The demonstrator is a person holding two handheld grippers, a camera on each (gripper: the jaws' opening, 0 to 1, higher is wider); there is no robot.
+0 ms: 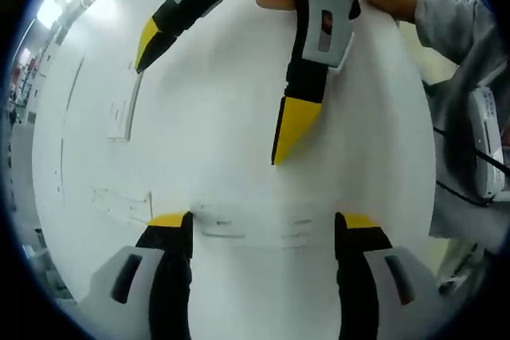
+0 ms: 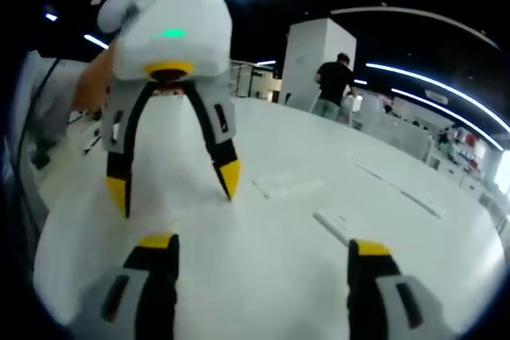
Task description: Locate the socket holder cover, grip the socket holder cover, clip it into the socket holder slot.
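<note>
Cover (image 1: pixel 121 117), a faint white strip, lay at frame left on the white table (image 1: pixel 239 117); both grippers, left (image 1: pixel 263 224) and right (image 2: pixel 263 248), hung open, empty. White-on-white risked a mistaken grab.

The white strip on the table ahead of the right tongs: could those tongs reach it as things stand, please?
Probably yes: the white strip lies bare on the table just ahead of the open right tongs, and the left tongs hang off to one side.
</note>
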